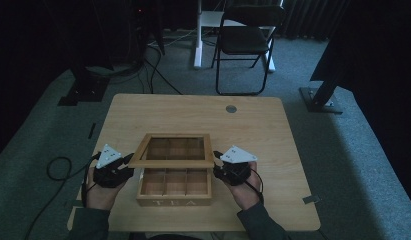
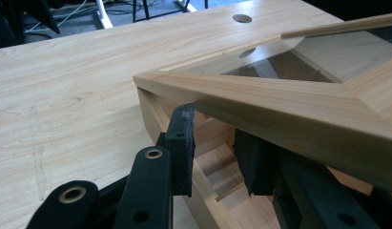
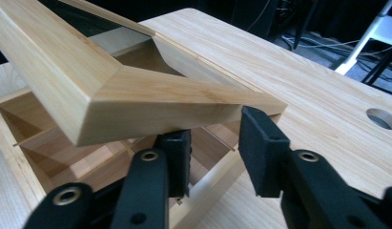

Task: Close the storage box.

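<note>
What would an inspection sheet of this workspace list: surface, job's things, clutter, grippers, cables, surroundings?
Surface: light wooden table with a round hole near its far edge.
Job's things: wooden tea box, its compartments seemingly empty; its glass-paned lid raised partway, tilted above the box.
Clutter: nothing seen on the table beyond the box.
Grippers: left gripper sits under the lid's left edge, jaws apart straddling the box wall; right gripper sits under the lid's right corner, jaws apart, gripping nothing.
Cables: black cable loops off the table's left side; more cables lie on the floor beyond.
Surroundings: grey carpet, black folding chair, dark stand bases.
</note>
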`<state>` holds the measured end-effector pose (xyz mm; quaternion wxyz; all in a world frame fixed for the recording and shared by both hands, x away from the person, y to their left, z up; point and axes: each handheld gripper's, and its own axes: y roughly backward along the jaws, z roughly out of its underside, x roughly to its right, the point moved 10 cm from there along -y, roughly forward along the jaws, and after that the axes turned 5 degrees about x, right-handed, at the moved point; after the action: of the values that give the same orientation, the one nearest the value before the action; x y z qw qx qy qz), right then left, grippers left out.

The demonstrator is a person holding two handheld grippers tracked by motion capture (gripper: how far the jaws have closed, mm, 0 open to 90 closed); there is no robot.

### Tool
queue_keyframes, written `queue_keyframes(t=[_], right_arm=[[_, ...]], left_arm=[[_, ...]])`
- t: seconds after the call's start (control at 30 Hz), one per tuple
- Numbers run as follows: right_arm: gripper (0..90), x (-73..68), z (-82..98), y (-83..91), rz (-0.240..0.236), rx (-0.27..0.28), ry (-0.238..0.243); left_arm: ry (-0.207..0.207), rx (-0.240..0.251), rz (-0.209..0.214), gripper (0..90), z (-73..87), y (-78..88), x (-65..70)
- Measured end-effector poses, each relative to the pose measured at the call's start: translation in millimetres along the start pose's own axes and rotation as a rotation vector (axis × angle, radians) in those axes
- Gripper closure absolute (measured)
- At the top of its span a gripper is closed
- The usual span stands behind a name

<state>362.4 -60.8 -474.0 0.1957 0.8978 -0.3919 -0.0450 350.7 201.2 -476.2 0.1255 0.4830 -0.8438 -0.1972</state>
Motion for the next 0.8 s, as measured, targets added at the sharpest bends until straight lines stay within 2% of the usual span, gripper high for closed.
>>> queue_keyframes(t=[0.2, 0.37, 0.57, 0.7, 0.8], right_arm=[[57.2, -5.2, 1.7, 5.1, -0.008, 0.005, -0.022], [55.5, -11.1, 6.0, 7.2, -0.036, -0.008, -0.043], [52.5, -18.6, 9.3, 8.8, -0.045, -0.026, -0.032], [50.6, -19.9, 9.6, 12.0, -0.046, -0.025, -0.044], [48.8, -20.8, 13.2, 12.5, -0.039, -0.048, -0.045]], left_arm=[[-0.004, -0.007, -0.002, 68.9, 3.9, 0.1, 1.1], [-0.001, -0.013, 0.001, 68.9, 9.0, 0.2, 2.4], [0.005, -0.013, 0.001, 68.9, 12.9, 0.1, 3.4], [0.009, -0.014, 0.002, 68.9, 16.3, -0.5, 4.0], [0.014, -0.02, 0.003, 68.9, 20.2, -1.8, 4.2]])
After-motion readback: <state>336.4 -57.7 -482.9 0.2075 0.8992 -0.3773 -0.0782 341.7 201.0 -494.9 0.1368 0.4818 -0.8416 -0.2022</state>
